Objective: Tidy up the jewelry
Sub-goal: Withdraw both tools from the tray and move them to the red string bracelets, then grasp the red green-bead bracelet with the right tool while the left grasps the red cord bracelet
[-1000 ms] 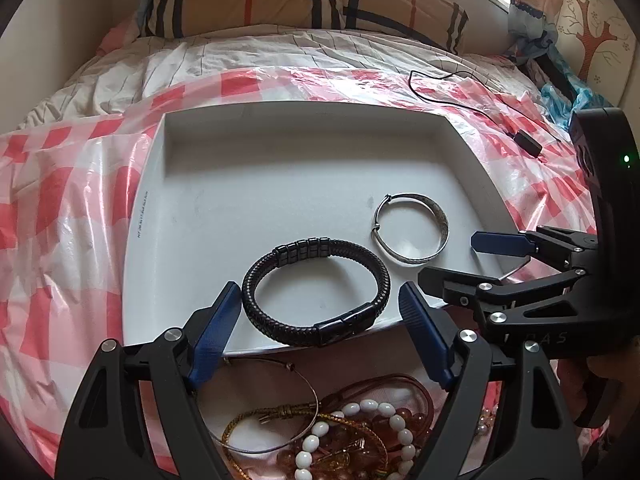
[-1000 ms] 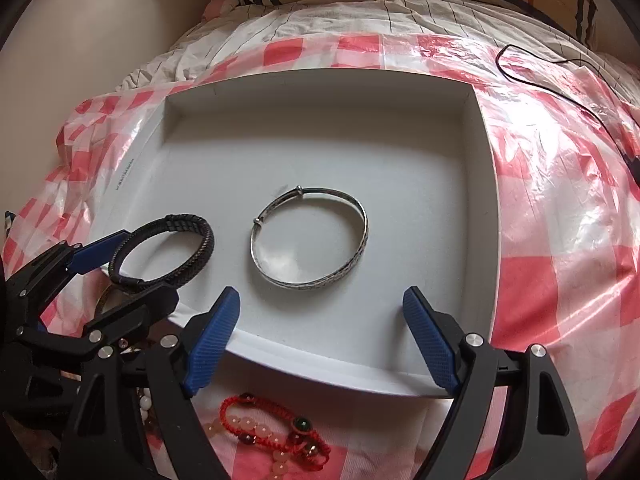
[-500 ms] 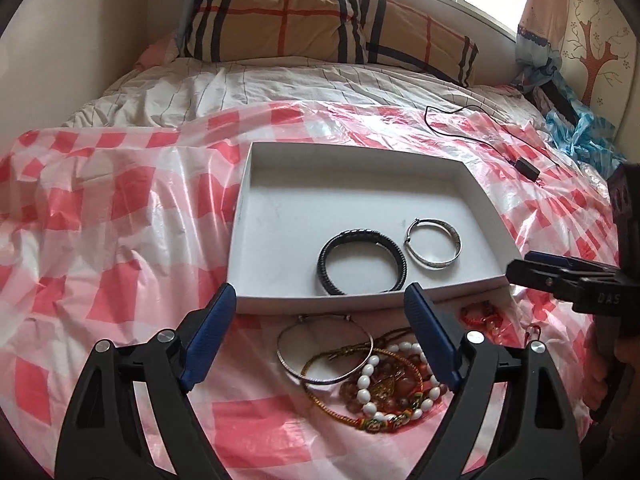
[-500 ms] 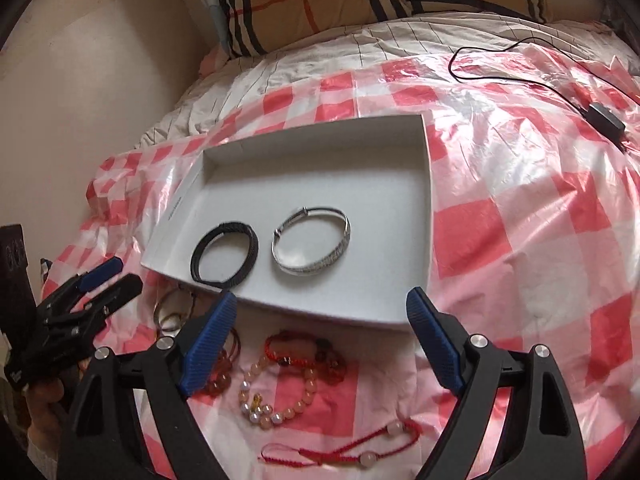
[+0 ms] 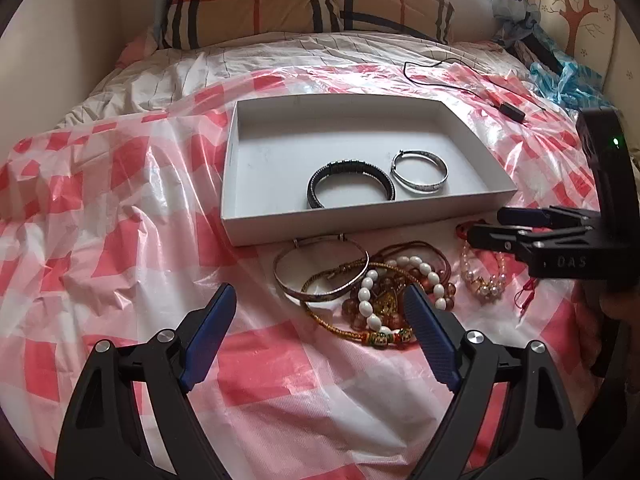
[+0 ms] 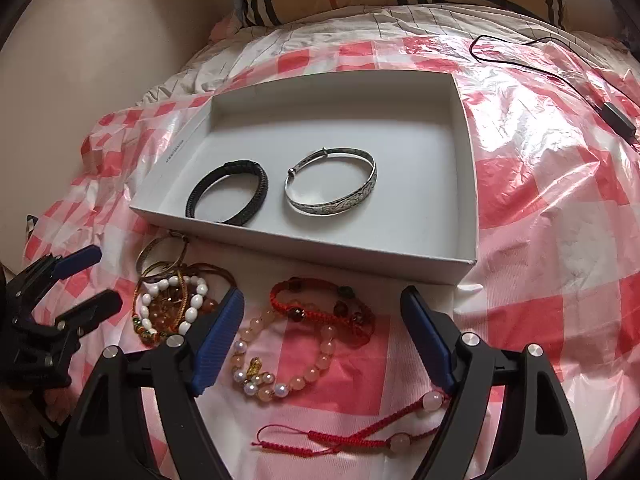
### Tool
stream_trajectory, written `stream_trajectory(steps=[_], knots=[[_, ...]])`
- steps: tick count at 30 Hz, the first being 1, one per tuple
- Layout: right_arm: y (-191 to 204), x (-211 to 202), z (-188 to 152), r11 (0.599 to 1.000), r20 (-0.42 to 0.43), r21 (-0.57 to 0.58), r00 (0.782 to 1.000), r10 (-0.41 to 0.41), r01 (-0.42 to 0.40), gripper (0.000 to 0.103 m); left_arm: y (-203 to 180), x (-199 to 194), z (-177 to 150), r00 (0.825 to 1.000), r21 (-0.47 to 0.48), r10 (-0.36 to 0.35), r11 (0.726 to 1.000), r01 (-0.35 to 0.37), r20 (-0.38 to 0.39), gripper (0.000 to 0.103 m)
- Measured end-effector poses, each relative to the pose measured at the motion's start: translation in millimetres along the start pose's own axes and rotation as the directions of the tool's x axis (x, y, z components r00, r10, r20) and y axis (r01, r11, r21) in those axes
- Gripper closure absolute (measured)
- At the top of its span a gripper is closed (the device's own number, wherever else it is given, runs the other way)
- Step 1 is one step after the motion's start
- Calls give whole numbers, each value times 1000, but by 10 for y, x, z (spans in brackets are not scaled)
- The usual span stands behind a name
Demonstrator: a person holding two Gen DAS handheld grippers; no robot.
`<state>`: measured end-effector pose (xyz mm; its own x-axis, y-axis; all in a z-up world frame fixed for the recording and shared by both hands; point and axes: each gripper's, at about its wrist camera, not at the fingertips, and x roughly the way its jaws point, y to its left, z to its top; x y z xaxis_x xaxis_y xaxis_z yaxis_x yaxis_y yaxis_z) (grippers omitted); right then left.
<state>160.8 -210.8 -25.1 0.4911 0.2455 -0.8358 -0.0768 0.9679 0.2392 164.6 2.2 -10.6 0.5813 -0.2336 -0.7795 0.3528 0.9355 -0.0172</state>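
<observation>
Left wrist view: left gripper [image 5: 318, 328] and right gripper [image 6: 322, 334], angled downward, both released and empty, right's jaws just narrowing, have backed off; black bracelet [image 5: 351, 184] and silver bangle [image 6: 331, 186] lie by the tray's [image 5: 256, 136] near edge.

White letters "DAS" on the right gripper [image 5: 486, 226] body, box [image 6: 468, 168] rim print unreadable

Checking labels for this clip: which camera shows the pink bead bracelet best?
The right wrist view: the pink bead bracelet lies whole and close, between the open right claw fingers. The left wrist view catches only part of it, off to the right, partly behind the right claw.
</observation>
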Motion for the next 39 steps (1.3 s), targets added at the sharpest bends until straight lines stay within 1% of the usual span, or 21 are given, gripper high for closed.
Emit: stream_trajectory(steps=[4, 5, 6, 7, 8, 9, 10, 11, 13, 15, 17, 19, 20, 24, 27, 29, 31, 32, 33, 35, 39], knots=[[-14, 121, 32, 1000, -23, -5, 1000, -11, 11, 25, -30, 38, -55, 1000, -1, -7, 1000, 7, -10, 21], [-2, 130, 28, 1000, -24, -16, 1000, -13, 13, 26, -42, 54, -59, 1000, -3, -7, 1000, 7, -12, 21], [5, 129, 24, 1000, -23, -25, 1000, -14, 13, 31, -57, 76, -63, 1000, -6, -10, 1000, 10, -16, 21], [13, 129, 24, 999, -24, -32, 1000, -13, 12, 47, -71, 99, -71, 1000, -10, -16, 1000, 16, -20, 21], [14, 124, 29, 999, -23, -37, 1000, -15, 14, 60, -74, 120, -75, 1000, -12, -20, 1000, 20, -23, 21], [0, 113, 36, 999, -22, -34, 1000, -7, 6, 66, -84, 134, -82, 999, -14, -21, 1000, 21, -24, 21], [-26, 94, 41, 1000, -22, -21, 1000, 12, -13, 75, -98, 140, -85, 999, -12, -25, 1000, 25, -25, 21], [-53, 70, 44, 1000, -19, -8, 999, 28, -29, 81, -119, 136, -85, 999, -6, -30, 1000, 30, -24, 21], [-117, -30, 31, 999, -1, 15, 999, 43, -43, 88, -160, 107, -68, 999, 6, -39, 999, 39, -14, 21], [-176, -170, -8, 997, 25, 34, 998, 61, -62, 88, -240, 33, -45, 997, 26, -78, 997, 78, 13, 21], [-259, -281, -26, 995, 48, 61, 996, 71, -74, 89, -393, -50, -27, 990, 67, -136, 989, 133, 40, 21], [-337, -348, -21, 992, 67, 96, 994, 81, -87, 89, -660, -114, -27, 977, 140, -205, 971, 196, 53, 21], [-375, -377, -25, 989, 76, 112, 993, 89, -98, 89, -800, -116, -34, 973, 174, -226, 961, 215, 48, 21], [-412, -425, -56, 987, 79, 124, 992, 93, -103, 89, -1334, 14, -82, 964, 264, -267, 930, 257, 2, 21], [-433, -407, -64, 986, 69, 134, 993, 93, -102, 85, -1591, 175, -127, 966, 288, -255, 923, 255, -39, 21], [-458, -385, -67, 985, 60, 140, 994, 91, -99, 78, -1675, 238, -147, 966, 295, -253, 920, 257, -54, 35], [-474, -365, -74, 986, 55, 143, 995, 83, -90, 72, -1701, 287, -153, 952, 278, -293, 910, 307, -92, 82], [-478, -356, -73, 986, 51, 141, 996, 77, -83, 68, -1700, 305, -160, 950, 270, -297, 911, 313, -99, 88], [-487, -348, -72, 987, 49, 142, 996, 71, -78, 66, -1685, 310, -164, 945, 260, -310, 908, 328, -106, 97], [-508, -342, -77, 987, 47, 145, 997, 62, -69, 62, -1616, 291, -182, 935, 243, -333, 904, 353, -120, 99], [-535, -328, -83, 987, 44, 149, 998, 54, -60, 57, -1388, 181, -239, 926, 209, -354, 903, 375, -132, 99]])
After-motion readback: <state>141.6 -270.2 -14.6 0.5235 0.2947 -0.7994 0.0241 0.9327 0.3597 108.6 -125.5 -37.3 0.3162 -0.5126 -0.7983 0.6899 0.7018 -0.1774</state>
